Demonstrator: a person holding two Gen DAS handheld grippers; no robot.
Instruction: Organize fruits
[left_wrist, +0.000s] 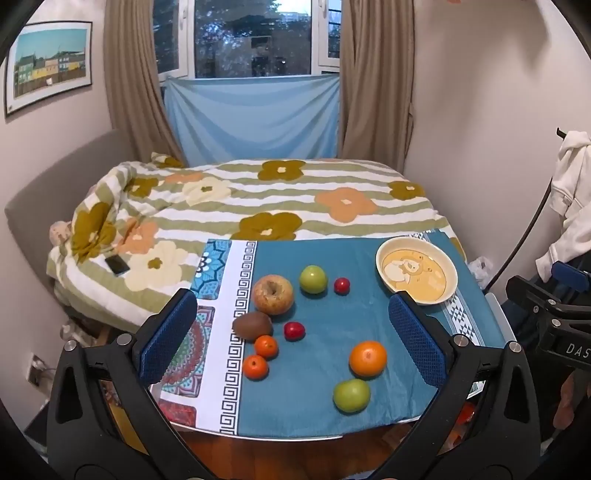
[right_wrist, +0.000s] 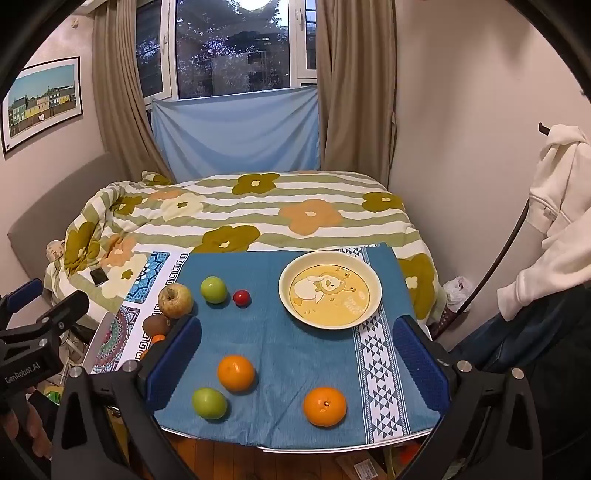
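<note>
Fruits lie loose on a blue tablecloth (left_wrist: 332, 413). In the left wrist view I see a brownish apple (left_wrist: 273, 294), a kiwi (left_wrist: 252, 325), two green apples (left_wrist: 313, 279) (left_wrist: 351, 395), two small red fruits (left_wrist: 341, 285) (left_wrist: 294, 330), two small tangerines (left_wrist: 266, 346) (left_wrist: 255, 367) and an orange (left_wrist: 368, 358). A yellow bowl (left_wrist: 384, 258) with a bear picture is empty at the far right. In the right wrist view the bowl (right_wrist: 288, 277), two oranges (right_wrist: 236, 372) (right_wrist: 324, 406) and a green apple (right_wrist: 209, 403) show. My left gripper (left_wrist: 291, 341) and right gripper (right_wrist: 299, 363) are open, empty, above the table's near edge.
A bed with a flowered quilt (left_wrist: 258, 199) lies behind the table, with a phone (left_wrist: 117, 264) on it. White clothing (right_wrist: 554, 206) hangs at the right. The left gripper's body (right_wrist: 33, 339) shows at the left of the right wrist view.
</note>
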